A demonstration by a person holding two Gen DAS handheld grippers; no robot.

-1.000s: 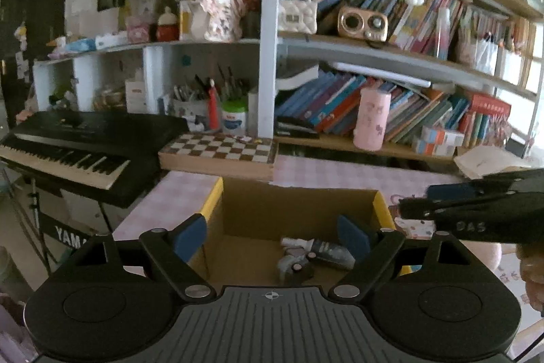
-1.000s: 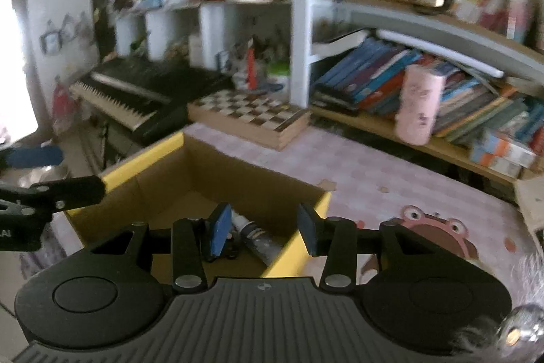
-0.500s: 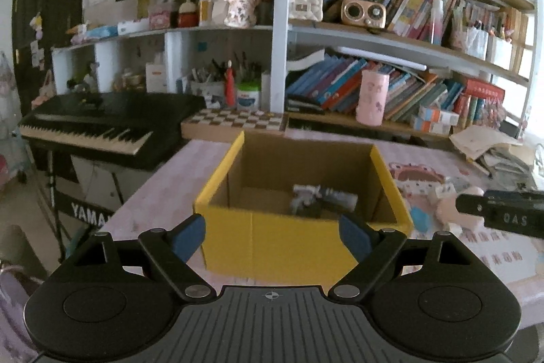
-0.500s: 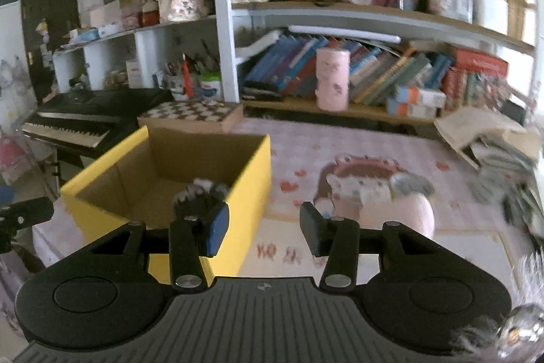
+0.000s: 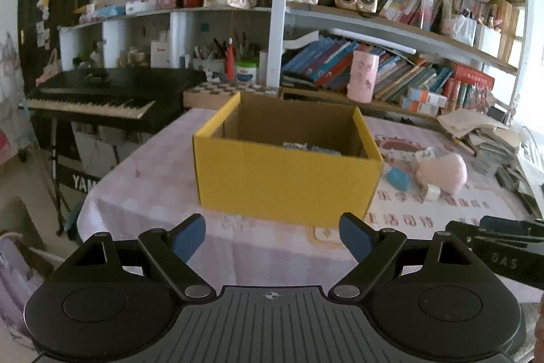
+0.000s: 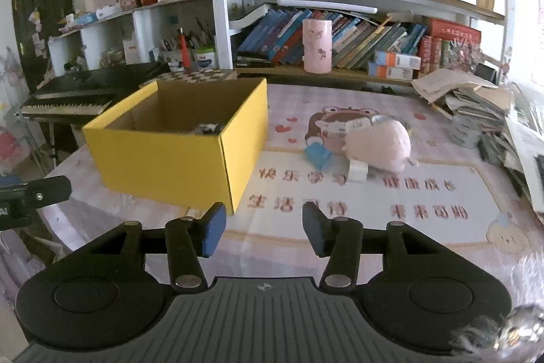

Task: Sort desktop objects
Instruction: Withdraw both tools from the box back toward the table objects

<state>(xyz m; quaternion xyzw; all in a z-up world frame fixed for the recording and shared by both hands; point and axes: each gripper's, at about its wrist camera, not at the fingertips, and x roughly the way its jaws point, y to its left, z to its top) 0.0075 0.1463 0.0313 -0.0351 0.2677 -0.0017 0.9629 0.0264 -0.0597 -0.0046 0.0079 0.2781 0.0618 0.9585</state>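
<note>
Both grippers pulled back from yellow cardboard box (image 6: 176, 152) | left gripper (image 5: 272, 237) released, empty | right gripper (image 6: 263, 227) empty, jaws just opening | risk: soft pink plush toy (image 6: 380, 145) might slip from a shallow pinch.

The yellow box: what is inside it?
Inside the yellow box, some small grey and dark objects show just above the near wall. What they are is unclear, and the box walls hide the rest of the floor.
</note>
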